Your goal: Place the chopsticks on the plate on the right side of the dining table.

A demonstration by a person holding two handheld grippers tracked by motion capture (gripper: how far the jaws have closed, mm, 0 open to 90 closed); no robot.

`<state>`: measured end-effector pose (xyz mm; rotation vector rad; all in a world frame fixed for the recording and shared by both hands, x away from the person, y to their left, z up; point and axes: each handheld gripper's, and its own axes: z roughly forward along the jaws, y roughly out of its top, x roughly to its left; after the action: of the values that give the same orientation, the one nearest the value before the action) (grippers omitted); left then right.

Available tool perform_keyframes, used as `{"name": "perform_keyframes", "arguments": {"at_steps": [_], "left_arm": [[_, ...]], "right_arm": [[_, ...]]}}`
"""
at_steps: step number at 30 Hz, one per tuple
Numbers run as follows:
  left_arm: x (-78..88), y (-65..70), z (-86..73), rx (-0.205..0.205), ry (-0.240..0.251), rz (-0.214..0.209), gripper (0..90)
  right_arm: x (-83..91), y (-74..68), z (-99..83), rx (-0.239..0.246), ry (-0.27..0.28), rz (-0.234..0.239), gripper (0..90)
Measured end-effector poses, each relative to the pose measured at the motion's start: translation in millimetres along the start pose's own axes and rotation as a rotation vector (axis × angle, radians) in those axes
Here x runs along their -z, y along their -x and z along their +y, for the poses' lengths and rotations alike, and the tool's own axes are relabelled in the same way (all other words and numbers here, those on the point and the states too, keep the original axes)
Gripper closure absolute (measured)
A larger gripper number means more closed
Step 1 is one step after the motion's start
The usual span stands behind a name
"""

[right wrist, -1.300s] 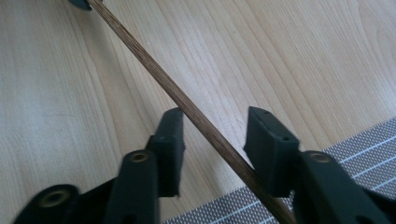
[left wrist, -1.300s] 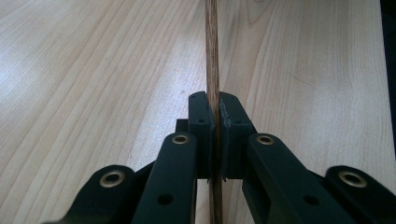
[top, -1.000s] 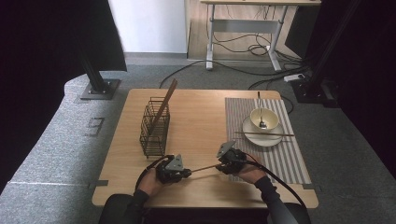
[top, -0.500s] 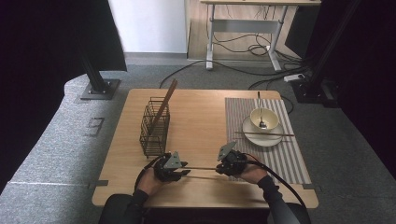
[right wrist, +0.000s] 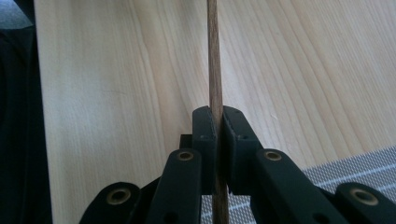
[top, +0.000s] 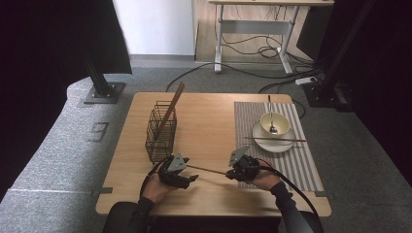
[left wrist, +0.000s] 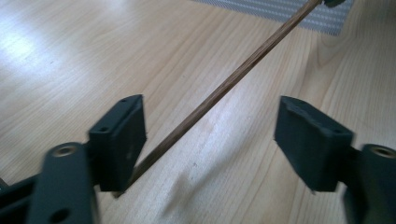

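Note:
A thin brown wooden chopstick spans the gap between my two grippers, just above the table's front part. My right gripper is shut on it, and in the right gripper view the pads clamp the chopstick, which runs straight ahead. My left gripper is open; its jaws have just been opening. In the left gripper view the chopstick lies slantwise between the spread jaws, its end beside the left pad, with nothing pressing on it.
A black wire basket with another chopstick leaning in it stands behind my left hand. On the striped placemat at the right sit a plate, a bowl with a spoon, and a chopstick across the plate.
My left gripper's jaws have spread and let go of the chopstick's end. The right gripper has closed on the chopstick. Both hands have stayed where they were.

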<state>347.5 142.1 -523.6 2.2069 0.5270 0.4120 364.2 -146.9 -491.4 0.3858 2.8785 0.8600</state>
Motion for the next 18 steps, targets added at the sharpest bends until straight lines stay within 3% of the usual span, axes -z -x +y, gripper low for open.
{"name": "perform_keyframes", "arguments": {"at_steps": [3, 7, 12, 18], "left_arm": [[0.4, -1.2, 0.3, 0.028, 0.013, 0.004, 14.3], [1.0, -2.8, 0.5, 0.065, 0.030, 0.001, 10.4], [-3.3, -0.5, 0.6, 0.072, 0.014, -0.009, 0.1], [-7.9, 0.0, -1.1, 0.082, -0.010, -0.022, 0.0]], "right_arm": [[2.2, 3.5, -2.9, -0.017, 0.002, -0.016, 83.8], [5.4, 8.1, -6.8, -0.035, 0.000, -0.041, 83.8], [13.4, 14.2, -11.6, -0.072, 0.014, -0.073, 83.7], [23.5, 24.3, -20.5, -0.138, 0.029, -0.108, 83.7]]}}
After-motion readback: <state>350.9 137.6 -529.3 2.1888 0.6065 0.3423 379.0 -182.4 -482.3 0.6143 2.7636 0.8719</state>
